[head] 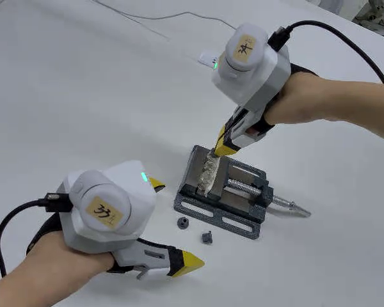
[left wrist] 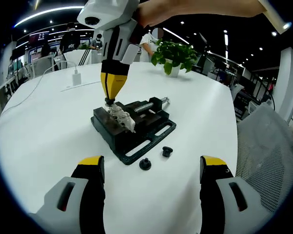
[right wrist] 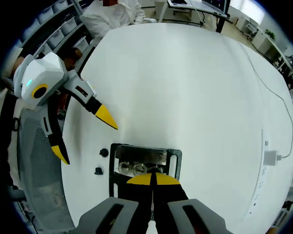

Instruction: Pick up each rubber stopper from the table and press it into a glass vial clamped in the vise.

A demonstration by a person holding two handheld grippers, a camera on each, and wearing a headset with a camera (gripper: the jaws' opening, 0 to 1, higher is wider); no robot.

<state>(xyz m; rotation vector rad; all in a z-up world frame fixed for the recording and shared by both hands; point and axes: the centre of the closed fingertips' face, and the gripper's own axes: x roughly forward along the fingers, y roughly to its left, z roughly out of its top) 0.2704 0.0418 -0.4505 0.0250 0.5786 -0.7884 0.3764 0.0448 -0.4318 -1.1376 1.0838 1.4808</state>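
Observation:
A dark vise [head: 243,214] [left wrist: 136,134] [right wrist: 173,158] stands on the white table and clamps glass vials [head: 209,173] [left wrist: 122,116] [right wrist: 132,169]. My right gripper [head: 223,151] [left wrist: 109,99] [right wrist: 153,179] is shut, its yellow tips pressed down on the far end of the vial row. In the left gripper view a small dark piece shows just under those tips. Two dark rubber stoppers [head: 183,222] [head: 207,237] [left wrist: 145,164] [left wrist: 167,151] [right wrist: 104,152] [right wrist: 98,170] lie on the table in front of the vise. My left gripper [head: 173,224] [left wrist: 152,160] [right wrist: 85,134] hovers open beside them, holding nothing.
A white charger [head: 208,59] [left wrist: 76,78] [right wrist: 271,158] with its cable lies at the far side of the table. A potted plant [left wrist: 173,56] stands beyond the vise. A grey mesh chair [left wrist: 273,161] sits off the table's edge. People stand in the background.

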